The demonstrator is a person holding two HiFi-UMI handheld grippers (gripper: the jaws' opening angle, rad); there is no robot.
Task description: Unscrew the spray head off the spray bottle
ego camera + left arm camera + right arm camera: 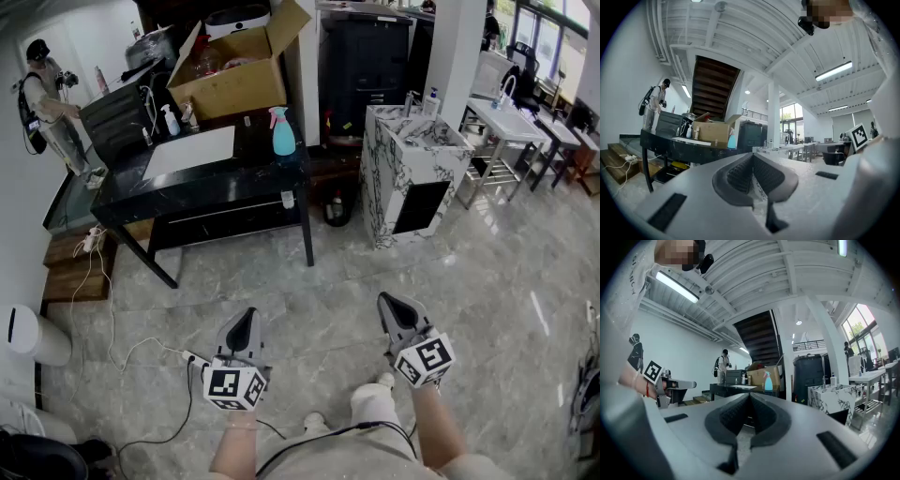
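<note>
Head view with both gripper views, largest item first.

- Floor (469, 281): grey stone, filling most of my head view.
- Table (211, 194): black, at upper left, well apart from both of my grippers.
- Cabinet (394, 178): marble-patterned, to the right of the table.
- Person (47, 94): stands at the table's far left end.
- Box (234, 89): open cardboard, on the back of the table.
- Sheet (192, 150): white, lying flat on the table in front of the box.
- Left gripper (245, 317): I hold it level above the floor, its jaws pressed together with nothing between them.
- Right gripper (390, 302): also level, its jaws pressed together and empty.
- Bottle (283, 133): blue and upright, at the table's right end beside the box's right corner. It shows far off past the jaws in both gripper views.
- Spray head (277, 113): pink, on top of the bottle.
</note>
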